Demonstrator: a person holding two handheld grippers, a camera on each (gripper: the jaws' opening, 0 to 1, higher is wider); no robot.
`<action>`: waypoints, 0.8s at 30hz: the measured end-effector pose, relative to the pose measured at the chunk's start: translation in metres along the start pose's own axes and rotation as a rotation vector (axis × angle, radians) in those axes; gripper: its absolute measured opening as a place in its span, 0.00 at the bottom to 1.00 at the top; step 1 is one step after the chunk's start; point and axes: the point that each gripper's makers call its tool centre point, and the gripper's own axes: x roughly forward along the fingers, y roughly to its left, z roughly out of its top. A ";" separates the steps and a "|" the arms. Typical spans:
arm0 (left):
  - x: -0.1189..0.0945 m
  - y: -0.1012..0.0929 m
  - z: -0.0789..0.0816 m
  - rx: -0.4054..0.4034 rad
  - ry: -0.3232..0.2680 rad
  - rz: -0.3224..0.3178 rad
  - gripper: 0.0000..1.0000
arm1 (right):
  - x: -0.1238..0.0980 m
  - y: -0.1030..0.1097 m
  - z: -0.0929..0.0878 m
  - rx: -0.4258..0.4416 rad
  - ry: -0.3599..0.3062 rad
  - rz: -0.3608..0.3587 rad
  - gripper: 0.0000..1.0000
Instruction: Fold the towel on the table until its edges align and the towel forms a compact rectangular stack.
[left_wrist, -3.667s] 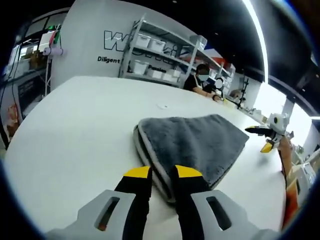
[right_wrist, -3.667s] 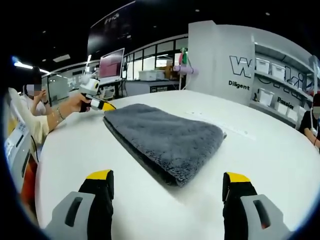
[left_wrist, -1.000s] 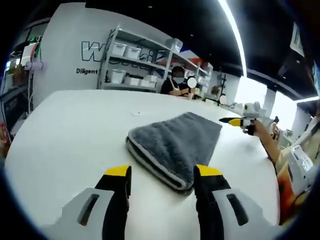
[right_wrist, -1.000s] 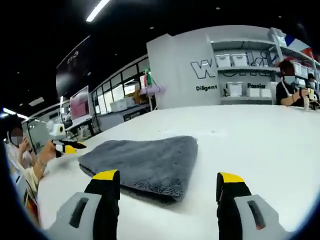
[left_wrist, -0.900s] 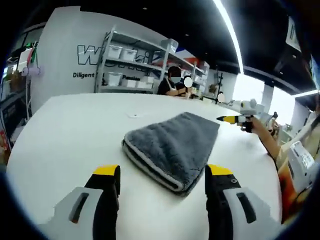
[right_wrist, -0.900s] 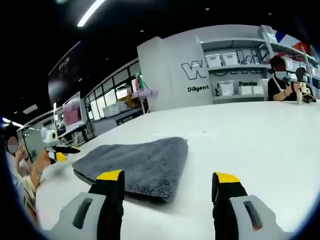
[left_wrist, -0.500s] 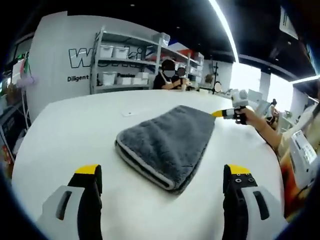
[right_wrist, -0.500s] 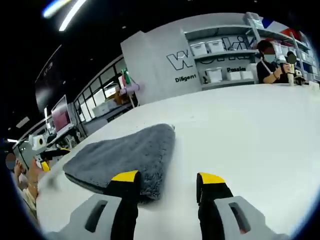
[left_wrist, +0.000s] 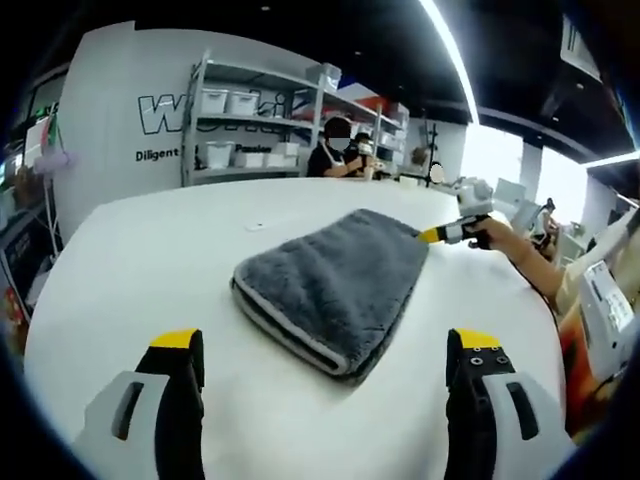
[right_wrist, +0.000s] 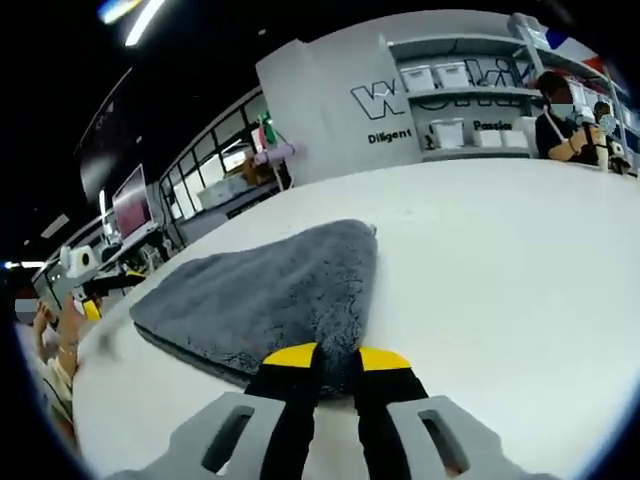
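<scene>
- My right claw (right_wrist: 335, 358) has its jaws nearly together at the near edge of the grey towel (right_wrist: 265, 295). The yellow tips sit against the pile, and it looks to me as if they pinch the edge layers, though how many layers are caught is hidden by the tips themselves.
- My left claw (left_wrist: 325, 345) has its jaws wide apart and grips nothing. It hangs short of the towel (left_wrist: 335, 285), which lies just ahead of it and between the lines of its two jaws, flat on the white worktop (left_wrist: 150, 260).
- From the left gripper view the towel is already doubled, with pale trimmed edges stacked at the corner nearest that claw.
- Risk, as I judge it: if the right claw holds only the top layer, lifting could peel the stack open and spoil the alignment.
- Another risk: with the left claw holding nothing, a pull from the right alone could drag the whole towel across the smooth worktop instead of folding it.
- The far edges could also skew if I carry the corner over at an angle.
- Beyond the towel from the left claw stand shelves (left_wrist: 255, 125) with white bins, and a seated person (left_wrist: 335, 160) at the worktop's far side.
- Nothing lies on the worktop between either claw and the towel, so the path for a fold is free.
</scene>
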 end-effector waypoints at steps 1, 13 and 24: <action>0.000 0.001 0.001 -0.002 -0.003 0.002 0.99 | 0.000 -0.004 0.002 -0.006 0.001 -0.002 0.08; 0.000 0.001 0.000 -0.023 0.006 -0.017 0.99 | -0.021 -0.062 0.015 -0.182 0.008 -0.155 0.07; 0.000 0.003 0.001 -0.022 0.013 -0.015 0.98 | -0.045 -0.111 0.024 -0.467 0.039 -0.383 0.07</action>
